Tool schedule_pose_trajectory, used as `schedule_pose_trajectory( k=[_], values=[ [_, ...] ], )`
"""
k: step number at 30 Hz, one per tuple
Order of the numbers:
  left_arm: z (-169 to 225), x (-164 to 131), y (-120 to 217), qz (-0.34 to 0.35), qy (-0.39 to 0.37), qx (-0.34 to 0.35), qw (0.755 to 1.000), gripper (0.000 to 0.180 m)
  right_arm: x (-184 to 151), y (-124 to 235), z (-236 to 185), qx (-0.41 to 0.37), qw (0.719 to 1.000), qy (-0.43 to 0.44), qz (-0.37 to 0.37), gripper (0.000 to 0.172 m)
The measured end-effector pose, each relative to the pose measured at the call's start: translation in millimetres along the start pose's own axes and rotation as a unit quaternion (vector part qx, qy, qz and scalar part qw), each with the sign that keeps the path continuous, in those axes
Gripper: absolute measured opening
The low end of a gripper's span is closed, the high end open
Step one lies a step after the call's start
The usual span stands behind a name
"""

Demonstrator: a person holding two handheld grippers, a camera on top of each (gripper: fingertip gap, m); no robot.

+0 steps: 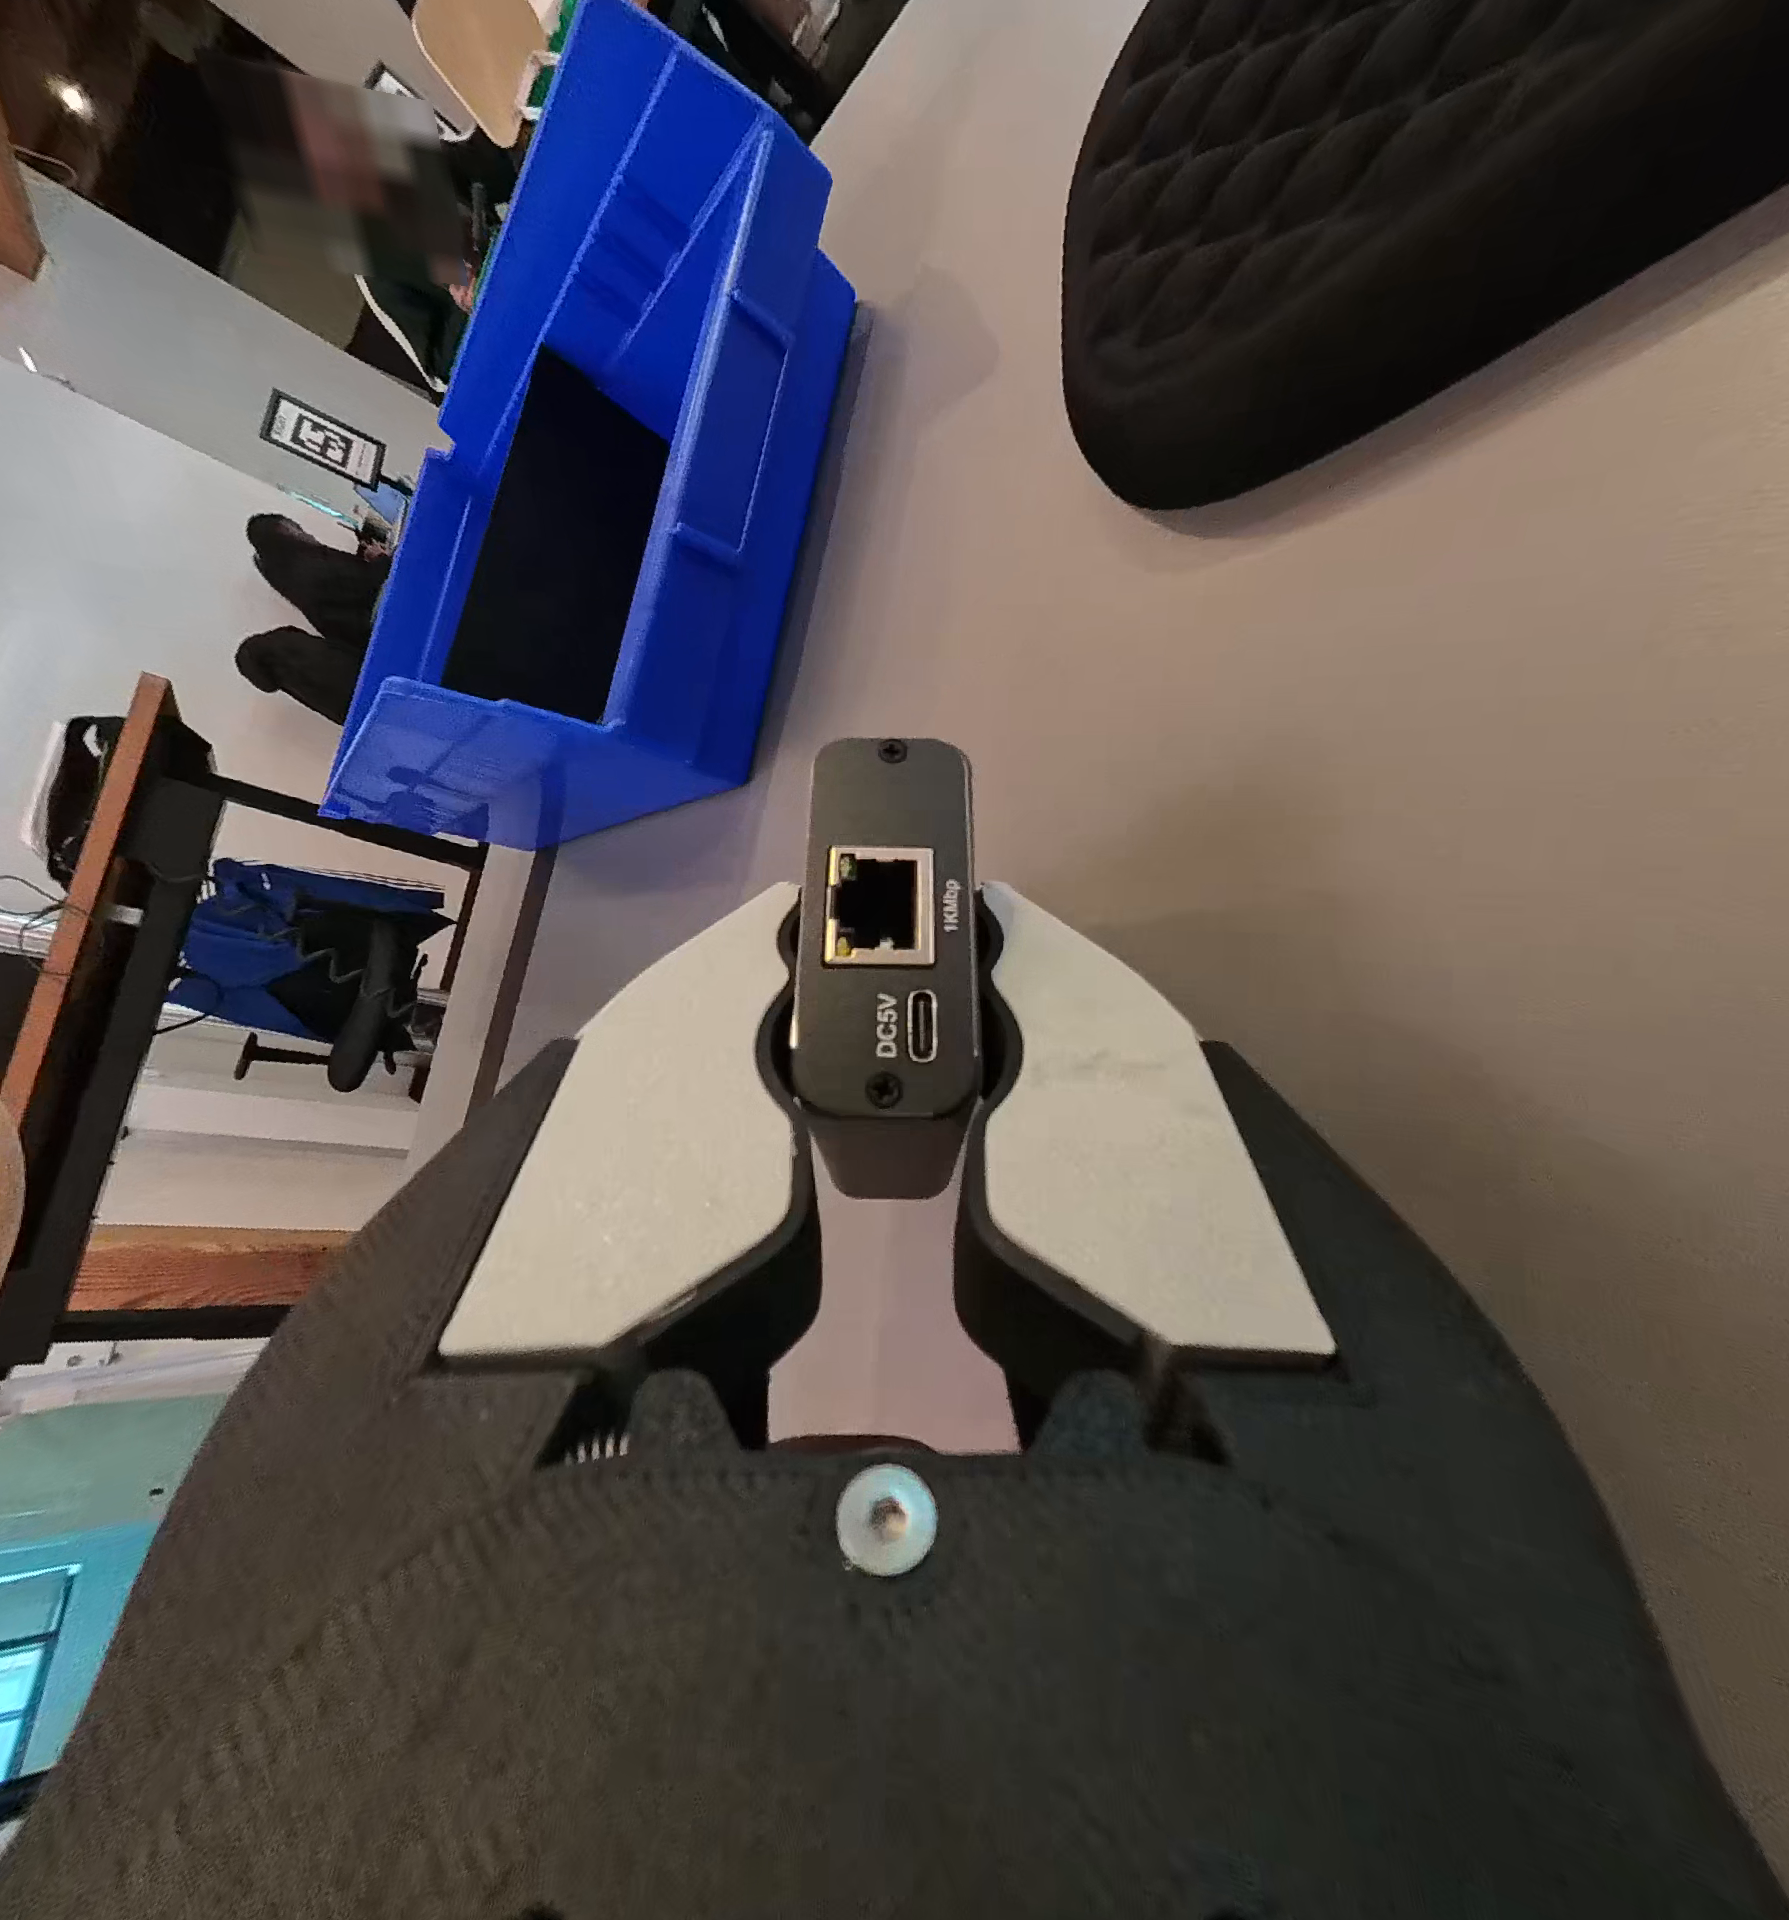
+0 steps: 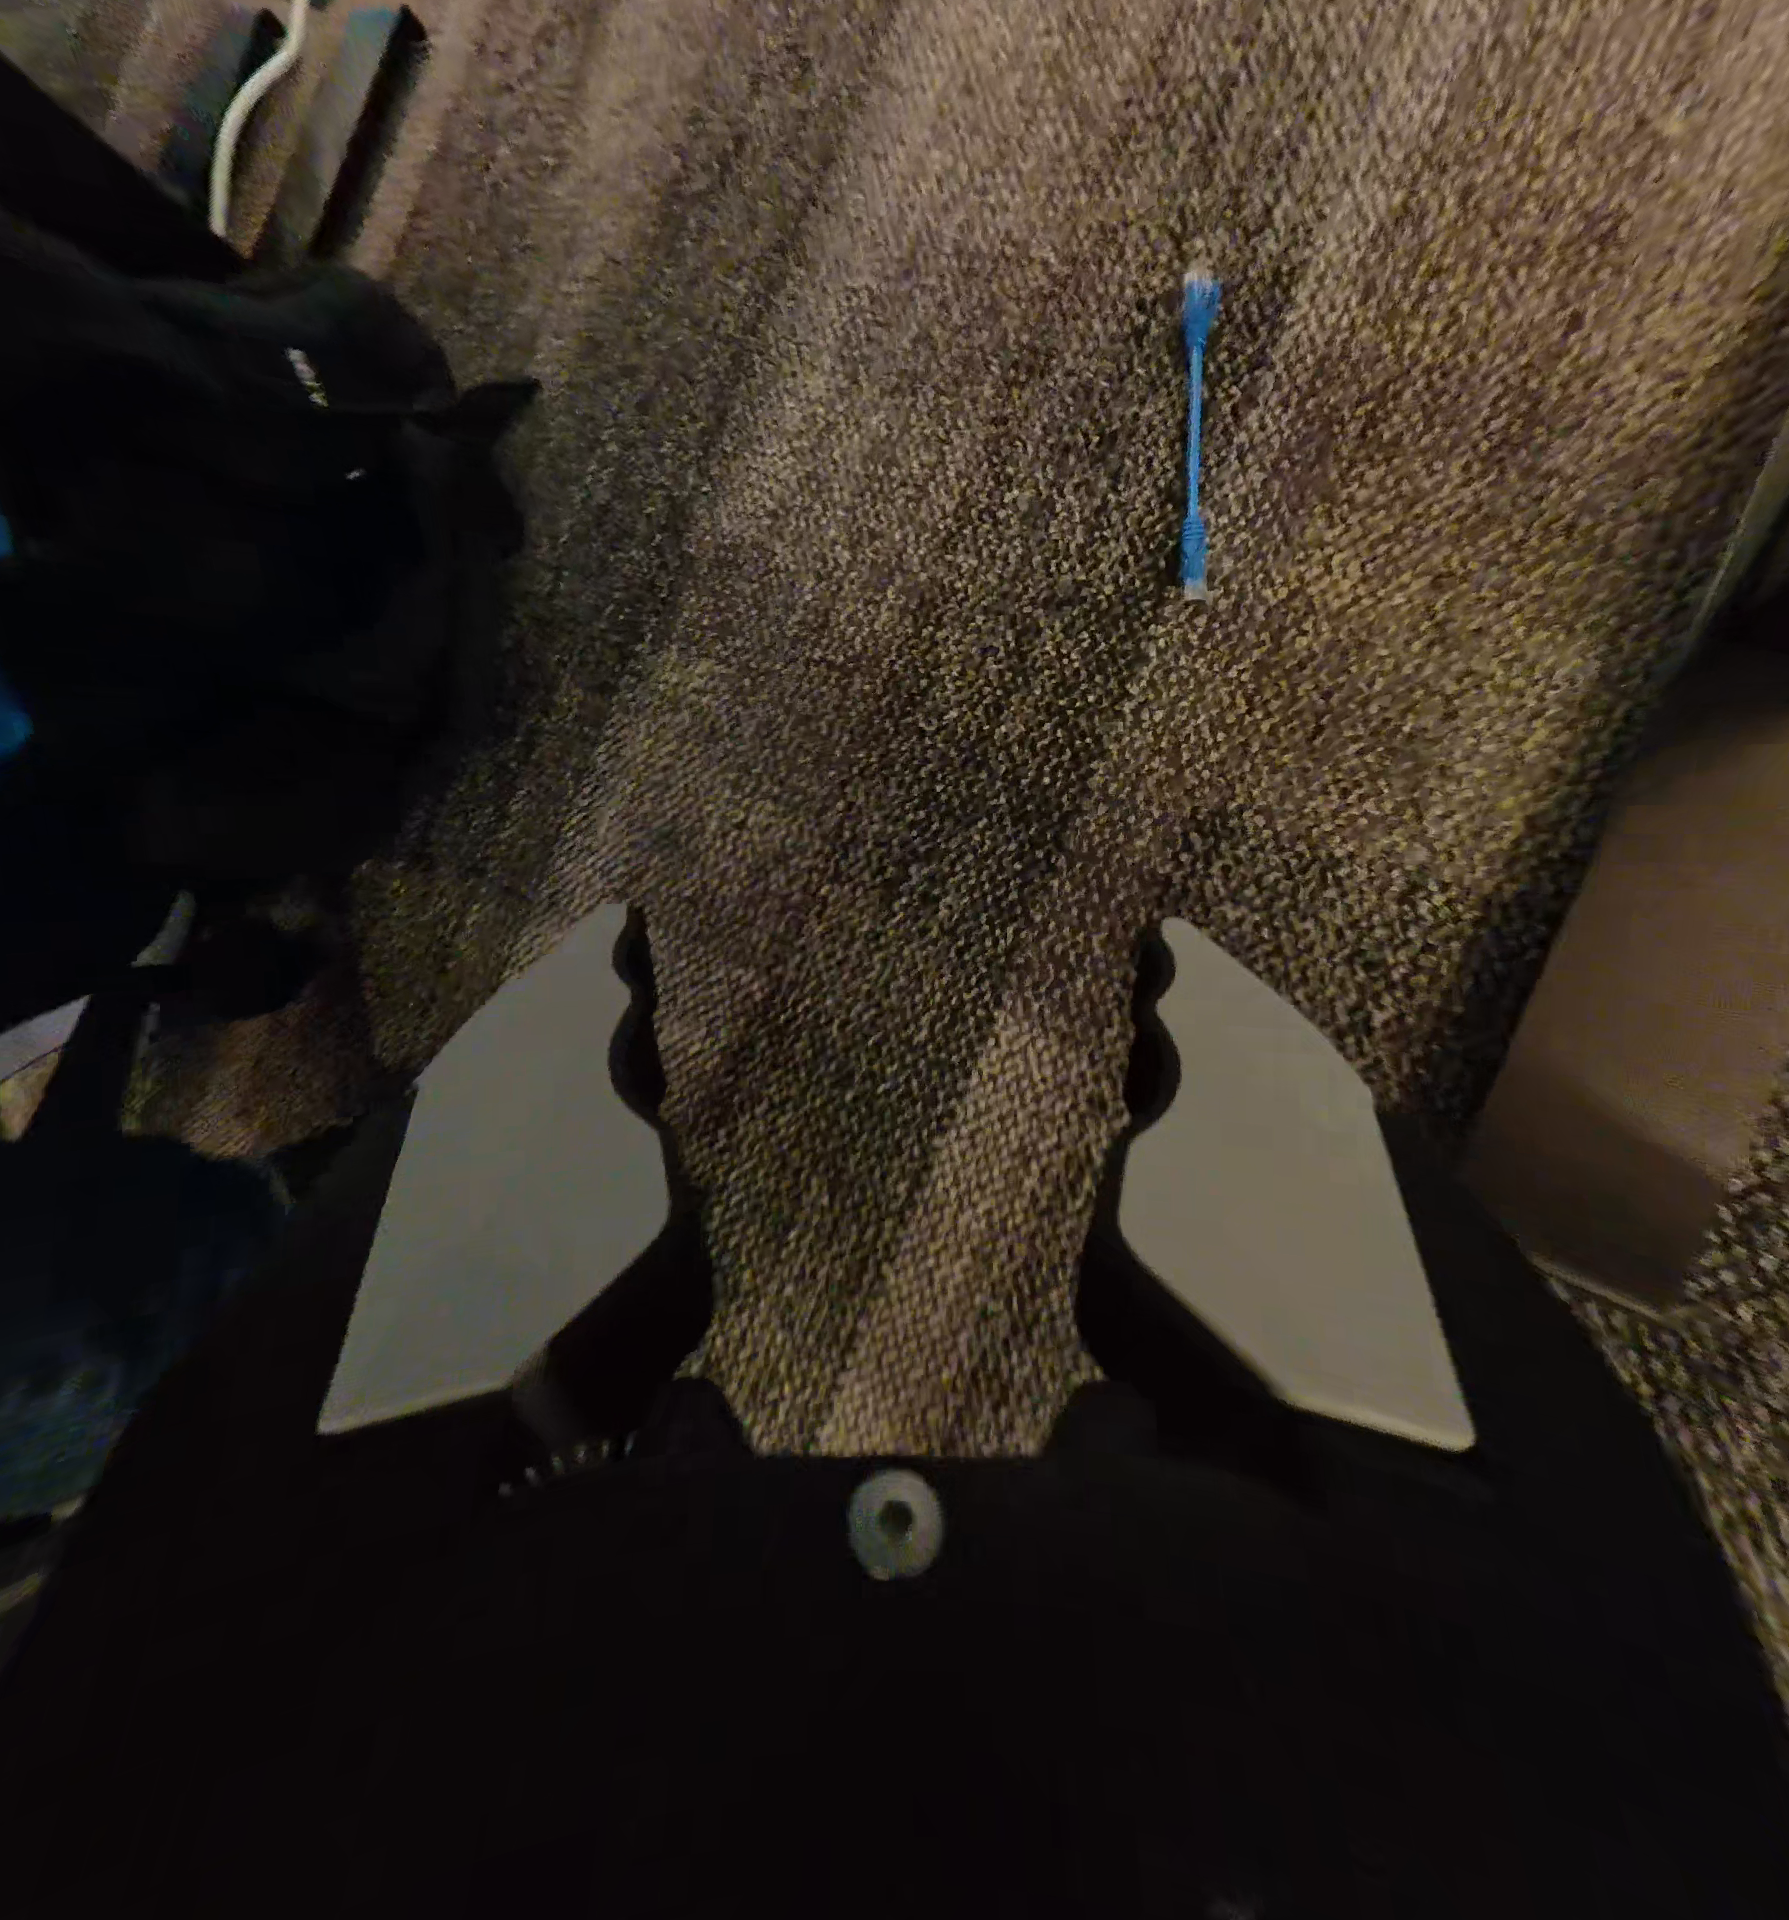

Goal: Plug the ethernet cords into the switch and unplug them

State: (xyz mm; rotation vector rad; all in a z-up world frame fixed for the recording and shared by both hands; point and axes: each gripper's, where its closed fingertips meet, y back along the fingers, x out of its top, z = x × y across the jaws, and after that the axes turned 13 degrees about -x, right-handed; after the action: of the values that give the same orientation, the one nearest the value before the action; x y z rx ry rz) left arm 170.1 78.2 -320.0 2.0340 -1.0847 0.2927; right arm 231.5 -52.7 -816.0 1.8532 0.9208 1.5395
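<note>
Two tongs are at work, and they stand in very different states. The left tongs [image 1: 890, 997] pinch a small black switch [image 1: 890, 935], both pads pressed against its narrow sides, so that its end face points back toward the camera with one network port and a small oval power socket below it in plain sight. Holding it this way, raised off the pale surface [image 1: 1389, 935], seems meant to keep the port steady and reachable for a plug brought in by the other hand. No cord sits in that port now. A blue bin [image 1: 599, 499] rests on the surface just beyond the switch, and a dark quilted pad [image 1: 1441, 229] lies further right; neither touches the switch. The right tongs [image 2: 895, 1023] are spread wide with nothing between them, pointing down at speckled carpet [image 2: 869, 727]. A short blue ethernet cord [image 2: 1196, 436] lies straight on that floor, well ahead of the fingertips and a little to the right, clear of the dark cloth bundle [image 2: 194, 540] at the left. That the cord is on the floor and not on the surface suggests it needs retrieving before any plugging can happen; the open spread looks ready for that pickup. The cord's thin middle may be easier to catch than a plug end, though a grip near one connector would serve better for insertion.
</note>
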Motion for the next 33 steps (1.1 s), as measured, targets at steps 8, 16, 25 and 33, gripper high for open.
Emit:
schedule_pose_trajectory(
  k=[8,16,25,33],
  values=[
    [-9,3,-13,-0.013,0.004,0.021,1.000,0.026,-15,-128,21,-0.021,0.999,0.008,-0.041,0.107],
    [-7,28,-35,-0.012,-0.008,0.029,0.999,0.026,-18,-194,25,-0.038,0.997,0.010,-0.066,0.106],
    [-7,30,-37,-0.015,-0.026,0.042,0.999,0.026,-12,-261,41,-0.135,0.981,0.079,-0.117,0.054],
    [-7,31,-38,-0.016,-0.033,0.049,0.998,0.026,18,-280,35,-0.093,0.985,0.101,-0.102,0.048]
  ],
)
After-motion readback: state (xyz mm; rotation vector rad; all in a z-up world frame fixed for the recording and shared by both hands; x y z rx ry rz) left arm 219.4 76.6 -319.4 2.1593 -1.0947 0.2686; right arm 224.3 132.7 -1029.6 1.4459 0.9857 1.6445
